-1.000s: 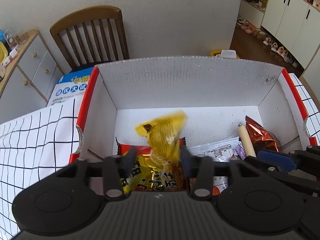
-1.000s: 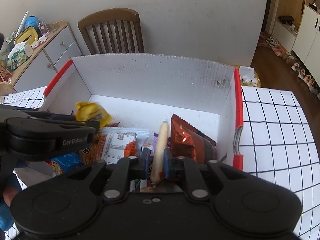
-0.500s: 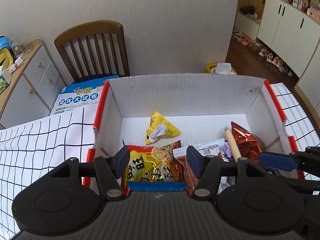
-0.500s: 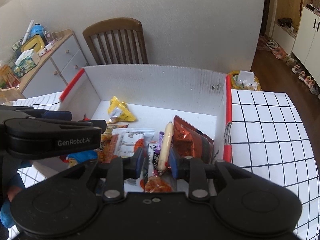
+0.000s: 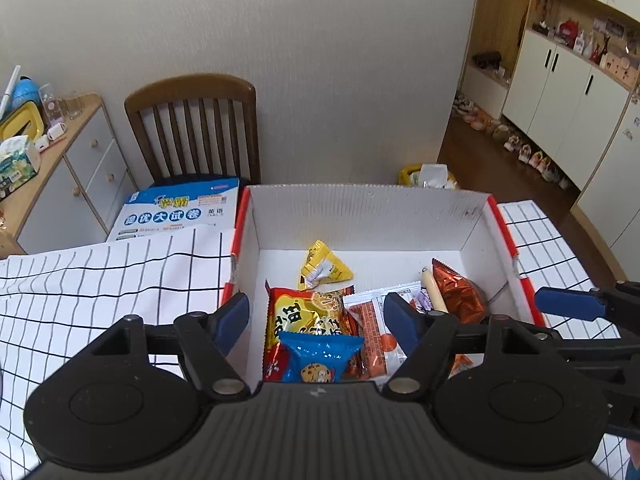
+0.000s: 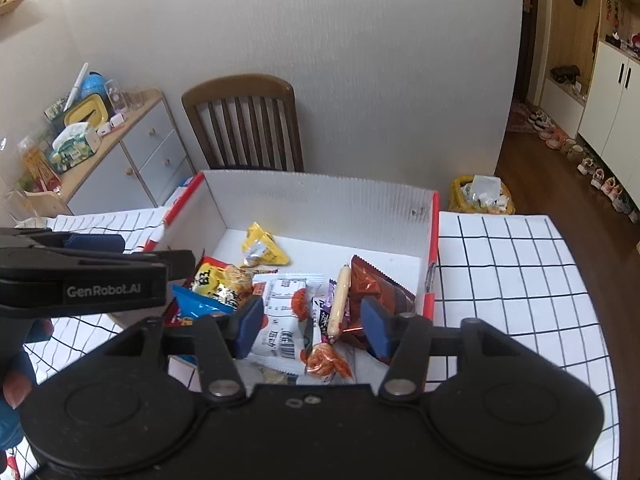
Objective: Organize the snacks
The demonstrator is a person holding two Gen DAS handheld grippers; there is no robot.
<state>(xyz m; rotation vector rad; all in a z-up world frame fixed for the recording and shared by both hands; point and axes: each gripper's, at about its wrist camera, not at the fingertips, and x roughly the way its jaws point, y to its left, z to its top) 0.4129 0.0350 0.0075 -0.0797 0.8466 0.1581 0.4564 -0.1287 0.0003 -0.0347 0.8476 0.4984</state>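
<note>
Two wrist views, both steeply down into one box point(image 5: 360, 216)

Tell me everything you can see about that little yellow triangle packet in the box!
The yellow triangle packet is a small puffy pouch of shiny wrapper, yellow with a pale printed label. It lies alone on the white floor of the cardboard box, toward the back wall, just behind the big yellow-and-red snack bag. Whether their edges touch cannot be told. No tool touches it.
</note>
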